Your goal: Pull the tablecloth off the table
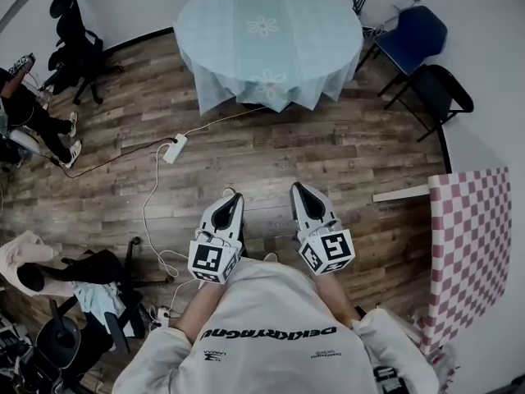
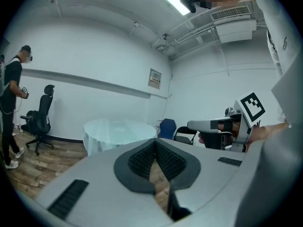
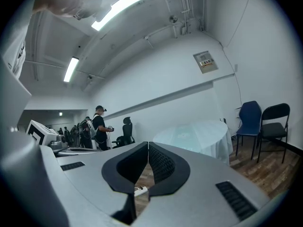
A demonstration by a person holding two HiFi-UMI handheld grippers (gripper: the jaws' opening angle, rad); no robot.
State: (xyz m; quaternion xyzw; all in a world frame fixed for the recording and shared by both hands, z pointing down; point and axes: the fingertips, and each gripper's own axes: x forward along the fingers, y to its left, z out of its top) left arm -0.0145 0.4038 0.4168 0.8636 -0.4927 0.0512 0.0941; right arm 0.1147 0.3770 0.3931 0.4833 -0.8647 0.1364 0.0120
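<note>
The pale tablecloth (image 1: 267, 35) is lying over the round bench at your 12 o'clock, well apart from you. Its skirt is hanging almost to the wooden floor (image 1: 328, 154) all around, so the bench itself is hiding under it. As far as the views are showing, nothing is standing on the cloth. The left claw (image 1: 234, 197) and the right claw (image 1: 299, 189) are both keeping their jaws pressed together with nothing between them, and they are pointing toward the bench, side by side in front of you.

From here I am judging these risks:

- You are approaching with both claws closed. If you are not opening them before the hem, they are only pushing the cloth and gripping nothing.
- If you are pinching only a thin fold, the cloth is probably slipping out during the pull.
- If you are pulling downward rather than toward yourself, the long skirt may be catching on the bench edge and dragging the bench.
- The white power strip (image 1: 175, 148) and its cable (image 1: 149, 212) are lying at your 10 o'clock, so your feet may be tangling there while you are stepping back.
- The blue chair (image 1: 414, 35) and the black chair (image 1: 443, 89) are standing near the bench at 1 to 2 o'clock, and a swinging cloth could be hooking on them.
</note>
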